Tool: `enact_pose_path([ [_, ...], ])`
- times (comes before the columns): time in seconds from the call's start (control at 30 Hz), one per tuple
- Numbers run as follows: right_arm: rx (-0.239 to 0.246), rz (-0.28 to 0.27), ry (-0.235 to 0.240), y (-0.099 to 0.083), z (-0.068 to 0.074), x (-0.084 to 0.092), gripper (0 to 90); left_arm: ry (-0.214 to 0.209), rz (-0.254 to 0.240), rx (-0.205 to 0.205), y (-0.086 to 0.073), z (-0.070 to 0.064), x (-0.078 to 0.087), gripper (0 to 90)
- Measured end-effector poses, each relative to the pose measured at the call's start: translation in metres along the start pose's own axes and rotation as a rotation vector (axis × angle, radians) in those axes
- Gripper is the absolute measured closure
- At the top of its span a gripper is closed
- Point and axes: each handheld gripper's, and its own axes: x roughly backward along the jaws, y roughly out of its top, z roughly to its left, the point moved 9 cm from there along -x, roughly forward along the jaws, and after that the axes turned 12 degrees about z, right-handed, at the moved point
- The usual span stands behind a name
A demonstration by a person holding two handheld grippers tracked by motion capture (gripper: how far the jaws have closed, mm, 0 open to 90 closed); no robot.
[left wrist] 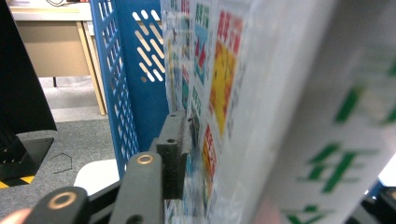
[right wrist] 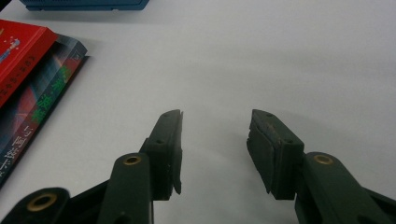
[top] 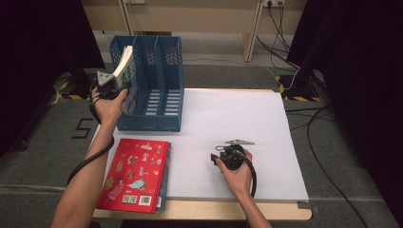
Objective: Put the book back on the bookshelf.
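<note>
A taped "5" (top: pixel 83 128) sits on the grey floor; the book (left wrist: pixel 327 140) shows a green "年", its other print too blurred to read.

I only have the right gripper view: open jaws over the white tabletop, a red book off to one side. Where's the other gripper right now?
Observer: In the high view the left gripper is up at the blue file rack, by its leftmost compartment.
Operator: Anything between its jaws?
Observer: Yes, a book with a colourful cover, leaning tilted in that compartment. I cannot tell whether the pads press on it.
Operator: How many compartments does that rack have?
Observer: Three, side by side, open at the top.
</note>
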Motion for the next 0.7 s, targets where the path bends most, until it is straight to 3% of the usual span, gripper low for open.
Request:
enact_pose_path([
  [0.37,-0.005,0.020,0.000,-0.002,-0.002,-0.003,53.9,0.031,0.041,0.013,0.003,0.005,-0.006,73.1],
  [0.7,-0.002,0.011,0.003,0.000,-0.003,-0.002,53.9,0.033,-0.009,0.047,0.011,0.011,-0.005,73.9],
])
